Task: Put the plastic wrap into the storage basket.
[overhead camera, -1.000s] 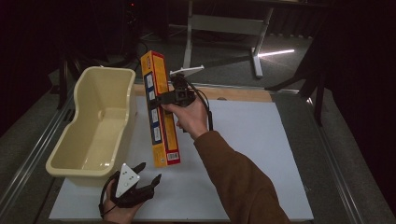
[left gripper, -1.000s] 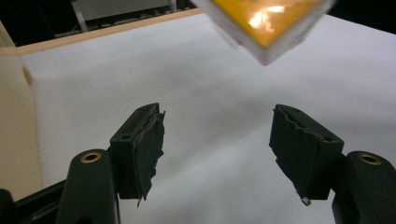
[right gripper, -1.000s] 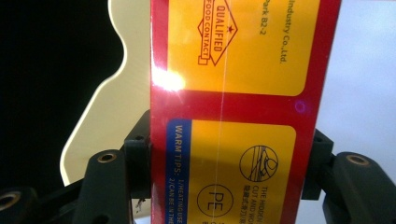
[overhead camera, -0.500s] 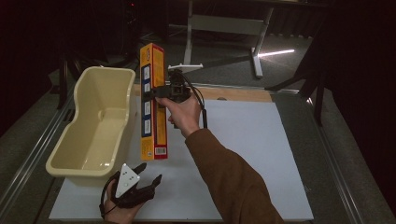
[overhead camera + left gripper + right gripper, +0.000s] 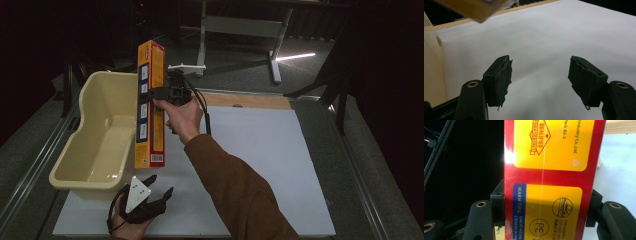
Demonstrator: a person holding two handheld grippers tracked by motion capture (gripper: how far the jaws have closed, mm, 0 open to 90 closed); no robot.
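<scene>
Both jaws of the right gripper clamp the 2 broad faces of the yellow-and-red box, held upright above the right rim of the cream tub; the left gripper rests near the table's front edge, jaws wide apart and empty. Judged by appearance, the box is light, stiff cardboard under glossy, slippery film, so grip mid-length across the narrow thickness.

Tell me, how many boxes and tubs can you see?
2. One tall yellow box is held up in the right gripper, beside the tub. One cream tub sits at the table's left side. Its far inside corner is partly hidden.
</scene>
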